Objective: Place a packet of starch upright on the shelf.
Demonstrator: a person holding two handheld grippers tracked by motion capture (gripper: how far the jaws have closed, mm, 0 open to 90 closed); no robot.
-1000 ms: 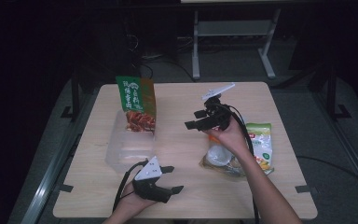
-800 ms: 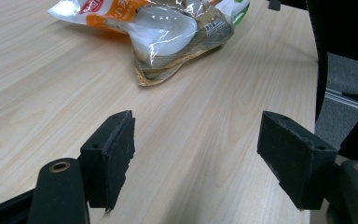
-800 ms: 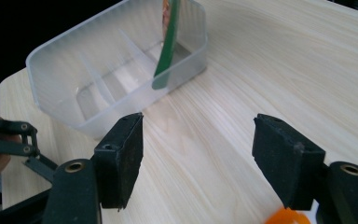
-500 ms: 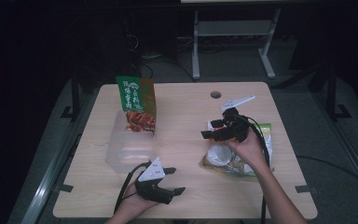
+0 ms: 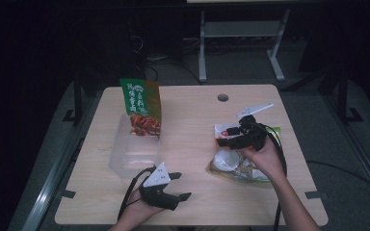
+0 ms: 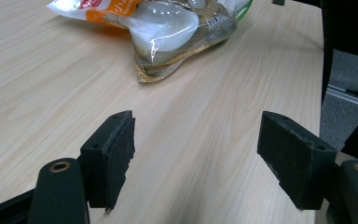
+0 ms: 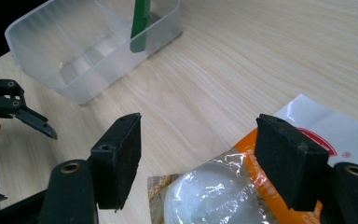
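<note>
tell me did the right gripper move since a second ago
Yes. In the high view the right gripper has shifted right, away from the table's middle, and now hangs open over the snack bags near the right edge.

Dim and grainy from above, with surroundings near black beyond the lit surface (image 5: 192, 120). Brighter, sharper close up; white glare on the clear snack bag (image 6: 168, 28); slightly soft at far edges.

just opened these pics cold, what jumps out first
The green snack bag standing upright in the clear plastic box at the table's left catches the eye first. Next, the right gripper, jaws open, hovers over a pile of food packets at the right, while the left gripper rests open near the front edge.
</note>
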